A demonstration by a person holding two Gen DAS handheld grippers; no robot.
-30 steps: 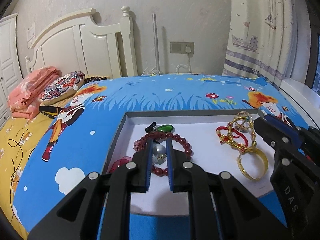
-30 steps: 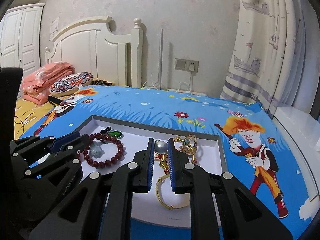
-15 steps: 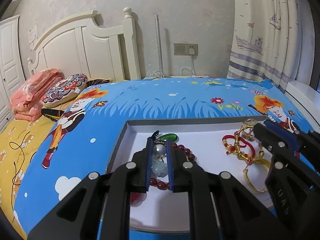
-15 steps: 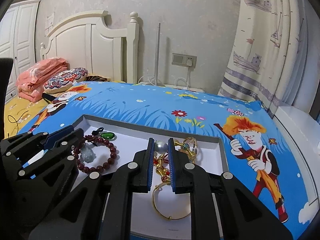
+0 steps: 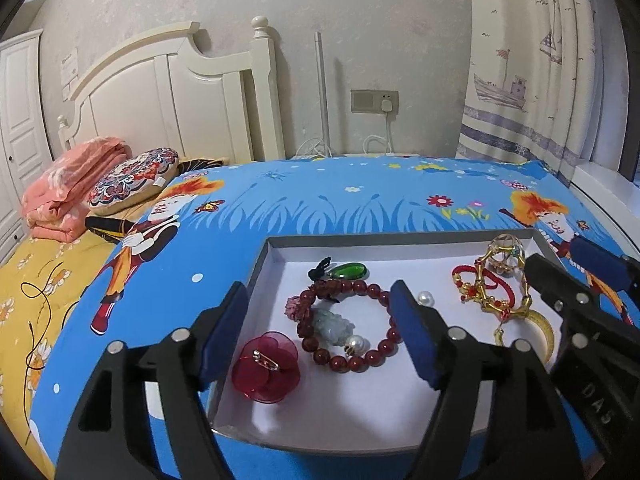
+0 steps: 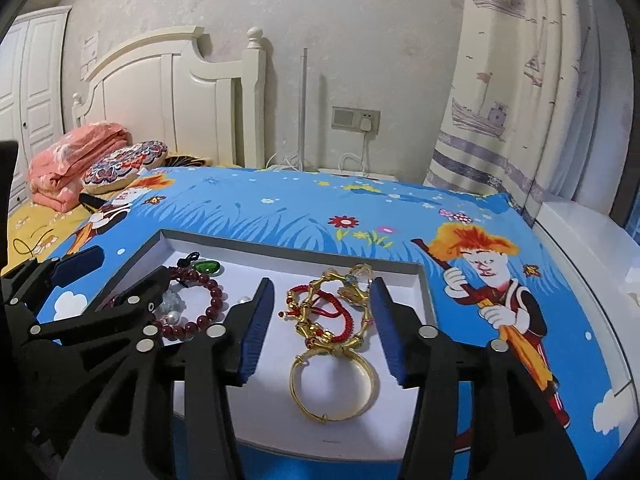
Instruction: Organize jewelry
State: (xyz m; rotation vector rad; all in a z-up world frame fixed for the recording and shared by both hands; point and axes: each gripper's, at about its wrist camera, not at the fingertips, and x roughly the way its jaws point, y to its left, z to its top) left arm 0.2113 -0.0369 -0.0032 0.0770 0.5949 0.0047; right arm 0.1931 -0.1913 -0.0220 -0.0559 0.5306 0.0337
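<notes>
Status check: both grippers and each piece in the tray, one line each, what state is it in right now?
left gripper: open, empty
right gripper: open, empty
red bead bracelet: flat in tray
gold bangle: flat, touching gold chain
two pearls: loose in tray

The bracelet (image 5: 352, 324) was of dark red beads; the pendant (image 5: 352, 271) was clear green; the brooch (image 5: 266, 366) was translucent crimson; the bangle (image 6: 334, 384) was gold; the tray (image 5: 360, 420) was white inside, grey-rimmed; the bedsheet (image 5: 300, 200) was bright blue with cartoon figures and flowers.
</notes>
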